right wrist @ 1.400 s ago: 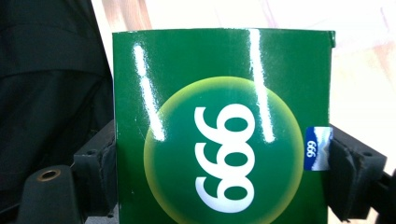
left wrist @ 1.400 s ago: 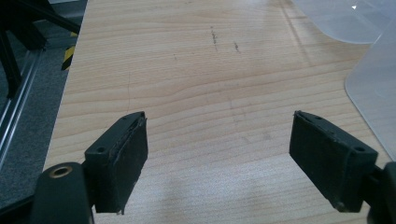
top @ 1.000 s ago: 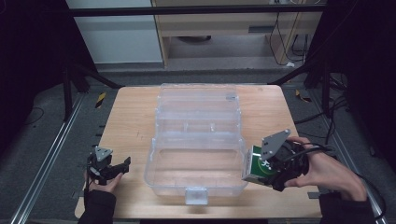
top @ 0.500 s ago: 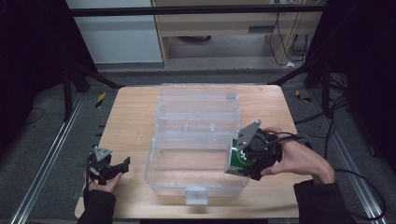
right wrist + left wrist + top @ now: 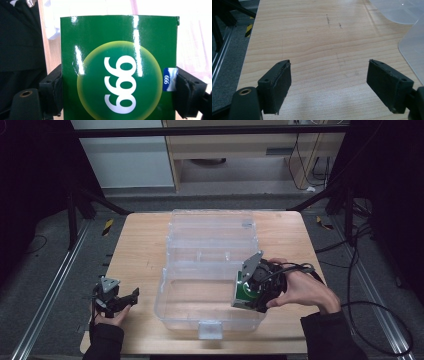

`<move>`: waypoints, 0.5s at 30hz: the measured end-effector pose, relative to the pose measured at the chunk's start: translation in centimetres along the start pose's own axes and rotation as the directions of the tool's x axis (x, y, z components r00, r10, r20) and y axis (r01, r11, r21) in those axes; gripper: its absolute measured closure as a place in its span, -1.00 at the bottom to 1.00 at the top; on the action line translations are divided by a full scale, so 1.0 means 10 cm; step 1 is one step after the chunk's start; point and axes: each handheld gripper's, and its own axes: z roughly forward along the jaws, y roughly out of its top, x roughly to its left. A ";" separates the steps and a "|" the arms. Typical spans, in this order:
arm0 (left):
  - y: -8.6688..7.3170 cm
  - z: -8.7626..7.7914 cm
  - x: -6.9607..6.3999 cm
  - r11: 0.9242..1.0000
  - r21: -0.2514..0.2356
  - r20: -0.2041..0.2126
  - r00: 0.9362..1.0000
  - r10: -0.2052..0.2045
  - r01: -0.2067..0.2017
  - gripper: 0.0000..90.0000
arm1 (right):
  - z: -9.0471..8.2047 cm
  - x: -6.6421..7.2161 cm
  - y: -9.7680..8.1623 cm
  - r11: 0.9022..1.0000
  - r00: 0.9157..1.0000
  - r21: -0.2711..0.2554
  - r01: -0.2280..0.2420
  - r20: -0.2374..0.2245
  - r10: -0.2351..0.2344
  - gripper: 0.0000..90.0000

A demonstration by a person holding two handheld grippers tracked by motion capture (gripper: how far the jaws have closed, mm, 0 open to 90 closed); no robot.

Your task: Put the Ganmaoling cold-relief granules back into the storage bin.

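Note:
A glossy green box (image 5: 120, 70) with a yellow-rimmed circle and white "999" fills the right gripper view. My right gripper (image 5: 120, 86) is shut on it, one pad on each side. From above, the right gripper (image 5: 241, 295) holds the green box (image 5: 244, 291) over the right end of the front half of an open clear plastic case (image 5: 165, 290). My left gripper (image 5: 129, 297) rests at the table's front left, apart from the case. In its own view the left gripper (image 5: 328, 82) is open, with bare wood between its pads.
The case's clear lid (image 5: 210, 227) lies open toward the back of the wooden table (image 5: 135, 250). A white latch (image 5: 209, 329) sits at the case's front edge. Dark metal frame rails and cables surround the table on the floor.
My right gripper has carried the green box leftward and slightly down, from the table's right side to over the case's front half. The left gripper has stayed put.

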 end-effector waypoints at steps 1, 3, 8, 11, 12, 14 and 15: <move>0.00 0.00 0.00 1.000 0.000 0.000 1.000 0.000 0.000 -0.57 | 0.02 0.00 0.00 1.000 1.000 0.007 -0.002 -0.002 0.002 -0.64; 0.00 0.00 0.00 1.000 -0.001 0.000 1.000 -0.001 0.001 -0.57 | 0.07 0.02 0.01 0.999 1.000 0.030 0.012 0.004 -0.012 -0.64; 0.00 0.00 0.00 1.000 -0.003 0.000 1.000 -0.001 0.001 -0.57 | 0.15 0.03 0.04 0.999 1.000 0.041 0.023 -0.009 -0.022 -0.64; 0.00 -0.01 0.01 1.000 -0.003 0.000 1.000 -0.001 0.001 -0.57 | 0.20 0.02 0.01 0.999 1.000 0.032 0.007 -0.022 -0.006 -0.64; 0.00 0.00 0.01 1.000 -0.003 0.000 1.000 -0.001 0.001 -0.57 | 0.21 0.03 0.00 0.999 1.000 0.037 0.003 -0.019 -0.002 -0.64; 0.00 0.00 0.01 1.000 -0.001 0.000 1.000 -0.001 0.001 -0.57 | 0.25 0.03 -0.03 0.999 1.000 0.051 -0.007 -0.020 0.008 -0.64; 0.00 0.00 0.00 1.000 -0.001 -0.001 1.000 0.000 0.000 -0.57 | 0.27 0.03 -0.04 0.999 1.000 0.049 -0.001 -0.022 0.002 -0.64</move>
